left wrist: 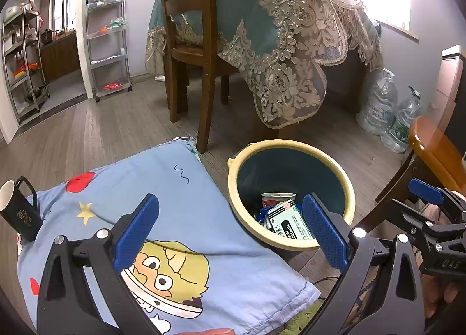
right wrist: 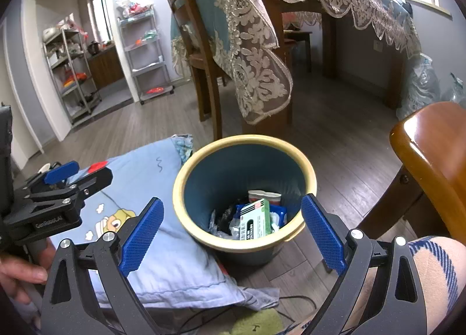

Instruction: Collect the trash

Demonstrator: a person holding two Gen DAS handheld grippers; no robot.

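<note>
Trash (right wrist: 253,218) sits at the bottom of the blue bin (right wrist: 244,160), which stands on the wood floor (right wrist: 343,142) just beside the cartoon-print pillow (left wrist: 163,218). Contents visible: a green-and-white carton on top, a white pouch behind it, blue wrappers and crinkled clear film around them. The bin has a cream rim and is upright.

Your left gripper (left wrist: 230,230) has its blue pads spread wide, nothing between them. It hovers above the pillow's right edge, with the right pad overlapping the bin's near rim in the left wrist view. Your right gripper (right wrist: 233,233) is likewise spread wide and empty, framing the bin mouth from above; neither pad touches the rim as far as you can tell.

Each gripper shows in the other's camera, off to the side.

A black mug (left wrist: 17,206) with a white interior stands at the pillow's far left corner. A wooden chair (left wrist: 189,43) and a table under a lace-trimmed teal cloth (left wrist: 276,29) stand behind the bin. Plastic water bottles (left wrist: 390,110) lie on the floor by the wall.
</note>
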